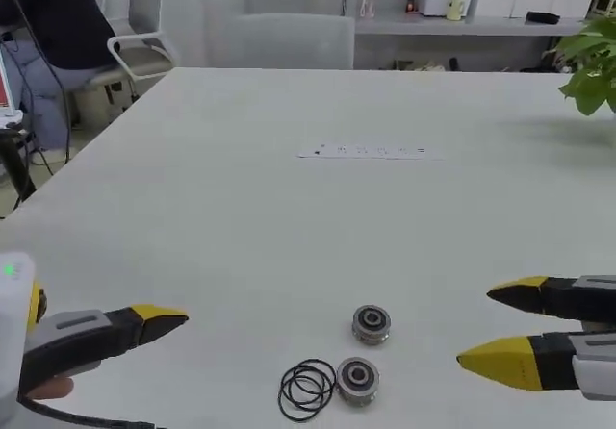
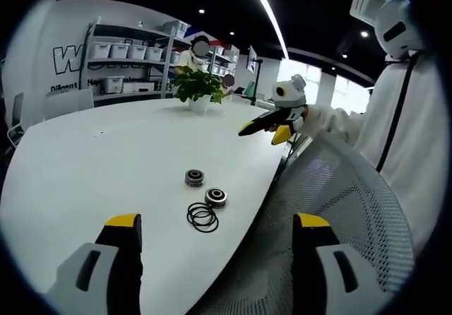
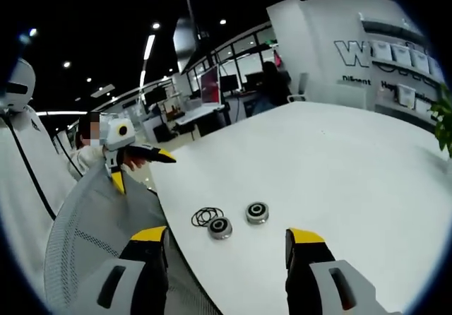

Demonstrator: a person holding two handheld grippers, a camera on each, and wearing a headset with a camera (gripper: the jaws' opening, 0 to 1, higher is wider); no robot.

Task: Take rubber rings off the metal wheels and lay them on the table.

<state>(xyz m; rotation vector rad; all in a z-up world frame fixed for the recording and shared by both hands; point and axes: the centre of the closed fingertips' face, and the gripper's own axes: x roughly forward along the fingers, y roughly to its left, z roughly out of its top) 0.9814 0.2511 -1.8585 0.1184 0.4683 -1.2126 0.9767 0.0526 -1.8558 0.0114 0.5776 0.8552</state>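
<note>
Near the front edge of the white table [image 1: 289, 208], two small metal wheels lie flat on their sides. The nearer wheel [image 1: 357, 379] has the farther wheel [image 1: 372, 323] just beyond it at about 12 o'clock, with a small gap between them. A loose pile of thin black rubber rings [image 1: 306, 389] lies overlapping at the nearer wheel's 9 o'clock, touching it or very nearly so. Each wheel shows a dark band around its rim, but I cannot tell from these views whether that is a ring in place or only a shadowed groove.

The left gripper [image 2: 217, 221] hangs at roughly 9 o'clock from the wheels and the right gripper [image 1: 474, 326] at 3 o'clock. Both are well apart from the parts, with jaws spread wide and nothing between them.

The wheels look dense for their size, hard and smooth, so they would probably skate across the slick tabletop or roll if tipped on edge. One gripper should clamp a wheel across its flat faces or hub and leave the rim free. The rings appear light, soft and stretchy, with some grip. A jaw tip probably needs to catch one at the edge of the groove and peel it sideways. A pinch that is too shallow may let the ring snap back or flick away.
</note>
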